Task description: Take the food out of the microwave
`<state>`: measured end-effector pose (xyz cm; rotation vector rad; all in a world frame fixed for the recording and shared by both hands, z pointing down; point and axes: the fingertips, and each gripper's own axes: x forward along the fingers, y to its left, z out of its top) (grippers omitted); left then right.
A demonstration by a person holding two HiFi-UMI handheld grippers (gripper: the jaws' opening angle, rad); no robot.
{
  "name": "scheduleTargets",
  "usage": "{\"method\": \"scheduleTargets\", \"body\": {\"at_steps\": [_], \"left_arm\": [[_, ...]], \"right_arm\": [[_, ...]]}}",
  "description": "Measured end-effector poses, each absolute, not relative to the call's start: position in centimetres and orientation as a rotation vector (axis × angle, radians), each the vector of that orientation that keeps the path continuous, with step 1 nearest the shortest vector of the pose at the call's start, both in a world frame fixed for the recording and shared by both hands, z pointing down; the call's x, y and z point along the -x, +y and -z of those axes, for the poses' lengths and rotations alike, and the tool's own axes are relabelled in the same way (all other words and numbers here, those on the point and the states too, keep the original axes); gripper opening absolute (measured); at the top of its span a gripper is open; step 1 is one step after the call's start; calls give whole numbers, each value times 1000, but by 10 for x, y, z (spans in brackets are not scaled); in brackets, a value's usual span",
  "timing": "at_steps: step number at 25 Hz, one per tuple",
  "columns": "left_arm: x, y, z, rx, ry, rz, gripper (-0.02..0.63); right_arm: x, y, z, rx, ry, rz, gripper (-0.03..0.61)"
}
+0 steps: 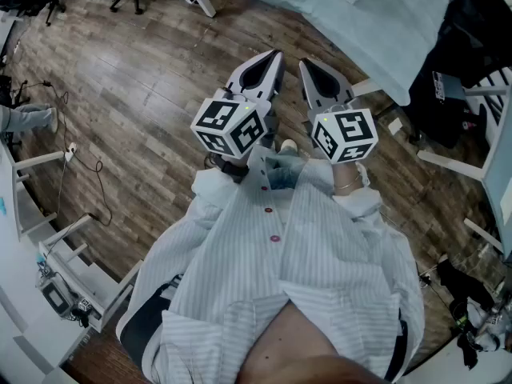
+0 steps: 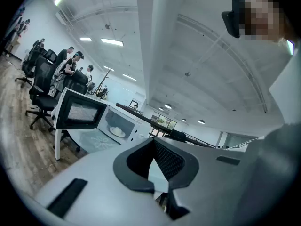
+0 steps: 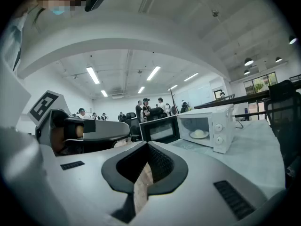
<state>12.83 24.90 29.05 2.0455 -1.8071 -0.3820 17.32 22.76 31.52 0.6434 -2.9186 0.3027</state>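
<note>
While standing on the wooden floor [image 1: 136,94], well away from the table [image 1: 376,22] at 1 o'clock in the head view, holding the left gripper [image 1: 276,54] and the right gripper [image 1: 305,63] close side by side, both pointing toward 12 o'clock. Squeezing both sets of jaws fully together. Gripping nothing at all in either one.

Looking along the left gripper [image 2: 153,143], finding the white microwave [image 2: 131,126] far off at about 10 o'clock, sitting on the table [image 2: 89,141]. Seeing its door [image 2: 77,109] hanging wide open toward 9 o'clock. Spotting the food [image 2: 116,130] inside, a pale round lump lying on a small plate [image 2: 124,134].

Looking along the right gripper [image 3: 146,145], finding the same microwave [image 3: 220,132] at about 2 o'clock, with the door [image 3: 160,130] sticking out toward 9 o'clock from it. Spotting the food [image 3: 199,133] there too, sitting in the middle of the microwave, well apart from both grippers. Noticing people [image 3: 143,107] far behind at 12 o'clock, doing other things.

Judging the job as only just starting. Counting the door as done, since already standing open. Counting the food as not taken yet, since lying inside and touching no gripper. Leaving nearly everything to do: walking up to the table, opening one gripper, reaching into the microwave, closing on the plate's edge, and bringing plate and food out flat, going slowly and trying not to tip anything.
</note>
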Motion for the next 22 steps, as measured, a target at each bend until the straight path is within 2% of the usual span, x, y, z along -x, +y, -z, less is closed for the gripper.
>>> {"method": "scheduleTargets", "body": {"at_steps": [22], "left_arm": [[-166,247,-297,-2036,-1815,405,9]], "right_arm": [[-209,222,-318,-634,-2938,-343,32]]}}
